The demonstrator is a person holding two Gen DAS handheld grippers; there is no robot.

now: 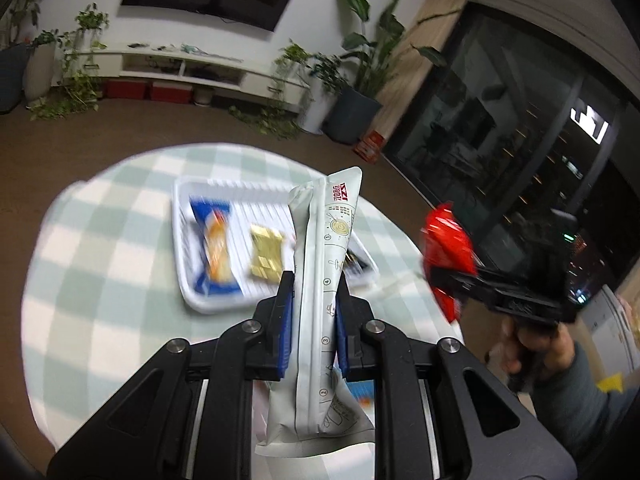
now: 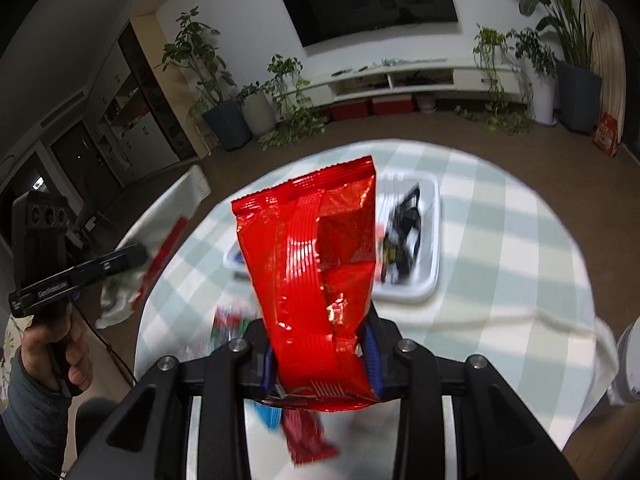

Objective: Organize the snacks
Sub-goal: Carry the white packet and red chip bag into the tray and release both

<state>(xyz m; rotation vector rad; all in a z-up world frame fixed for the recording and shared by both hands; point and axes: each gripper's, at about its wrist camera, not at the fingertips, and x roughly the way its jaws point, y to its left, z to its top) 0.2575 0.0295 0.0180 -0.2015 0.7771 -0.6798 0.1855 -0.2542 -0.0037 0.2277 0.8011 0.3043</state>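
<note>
My left gripper (image 1: 314,304) is shut on a long white snack packet (image 1: 324,248) that stands upright between its blue pads, above the near edge of a white tray (image 1: 188,280). In the tray lie a blue packet (image 1: 214,248), a gold packet (image 1: 266,256) and a dark packet (image 2: 404,232). My right gripper (image 2: 320,344) is shut on the lower part of a shiny red snack bag (image 2: 316,264), held up over the table. From the left wrist view the right gripper (image 1: 440,276) and its red bag (image 1: 448,248) hang to the right of the tray.
A round table with a green-and-white checked cloth (image 2: 500,240) carries the tray (image 2: 434,264). Loose snacks lie near its front edge: a red packet (image 2: 308,436), a blue one (image 2: 268,414) and a blurred colourful one (image 2: 228,320). Potted plants, a low TV shelf and dark windows stand beyond.
</note>
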